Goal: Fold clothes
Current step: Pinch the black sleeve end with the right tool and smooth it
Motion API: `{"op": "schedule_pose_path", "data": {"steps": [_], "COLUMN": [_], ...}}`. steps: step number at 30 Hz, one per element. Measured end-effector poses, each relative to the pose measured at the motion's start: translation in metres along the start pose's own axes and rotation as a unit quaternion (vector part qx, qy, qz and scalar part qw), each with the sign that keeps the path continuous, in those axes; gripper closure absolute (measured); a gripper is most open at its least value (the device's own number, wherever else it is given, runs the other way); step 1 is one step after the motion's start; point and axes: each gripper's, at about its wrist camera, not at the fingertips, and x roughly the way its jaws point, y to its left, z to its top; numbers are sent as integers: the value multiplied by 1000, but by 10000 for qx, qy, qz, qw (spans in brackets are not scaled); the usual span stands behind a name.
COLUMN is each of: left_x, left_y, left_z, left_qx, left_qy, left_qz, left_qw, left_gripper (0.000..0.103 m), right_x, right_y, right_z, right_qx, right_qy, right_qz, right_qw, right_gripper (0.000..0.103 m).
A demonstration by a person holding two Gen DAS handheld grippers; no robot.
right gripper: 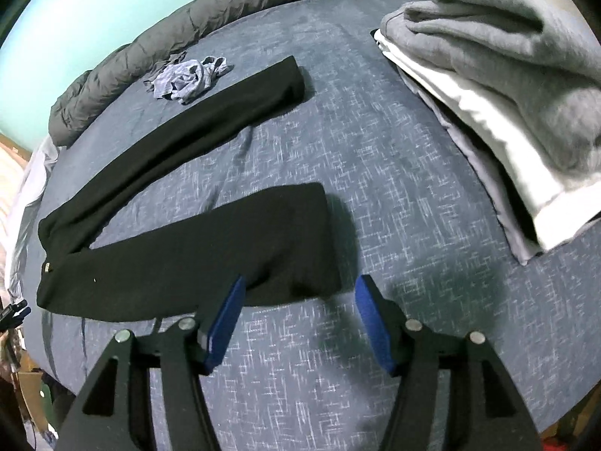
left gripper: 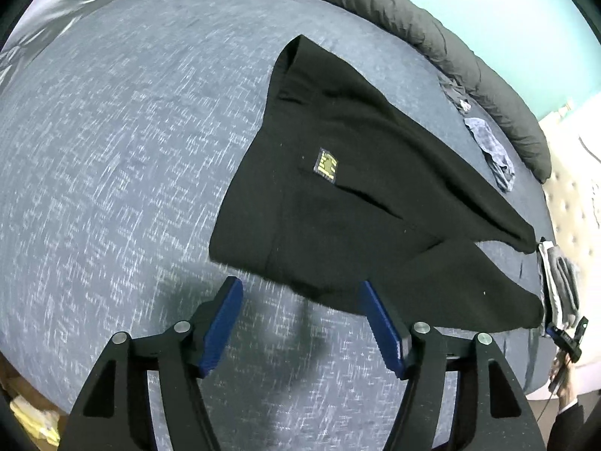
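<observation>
Both grippers — left gripper (left gripper: 300, 323), right gripper (right gripper: 298, 319) — hover wide-jawed and empty over black trousers (left gripper: 338, 203) spread flat on the bed (left gripper: 112, 150); pinch both layers squarely at waistband and cuff.

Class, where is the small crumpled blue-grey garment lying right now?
In the right wrist view, the crumpled blue-grey garment lies upper left on the blue bed, between the dark grey duvet and the black trousers.
</observation>
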Motion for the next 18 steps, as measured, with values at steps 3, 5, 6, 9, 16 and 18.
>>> {"op": "schedule_pose_path", "data": {"steps": [3,5,6,9,16,18], "left_x": [5,14,18,33,57,59], "left_y": [2,3,5,14,31,34], "left_z": [-6,-9,-11,-13,-14,-14], "left_qx": [-88,-129,-171,-422,-880,-945], "left_qy": [-24,-3,12,48,-85,-165], "left_qz": [18,42,51,58,-74,-96], "left_qw": [10000,9999,9998,9991,9961,9953], "left_gripper": [33,33,33,33,33,33], "right_x": [2,7,9,17,36,39], "right_y": [-3,-5,-6,-6,-12,-14], "right_z": [-8,-11,-11,-14,-14,-13], "right_qx": [29,71,85,69,47,91], "right_qy": [-28,-97,-127,-154,-213,-235], "right_qz": [-19,-7,11,80,63,150], "right_qw": [10000,9999,9999,9998,9997,9996], "right_gripper": [41,41,41,41,41,41]}}
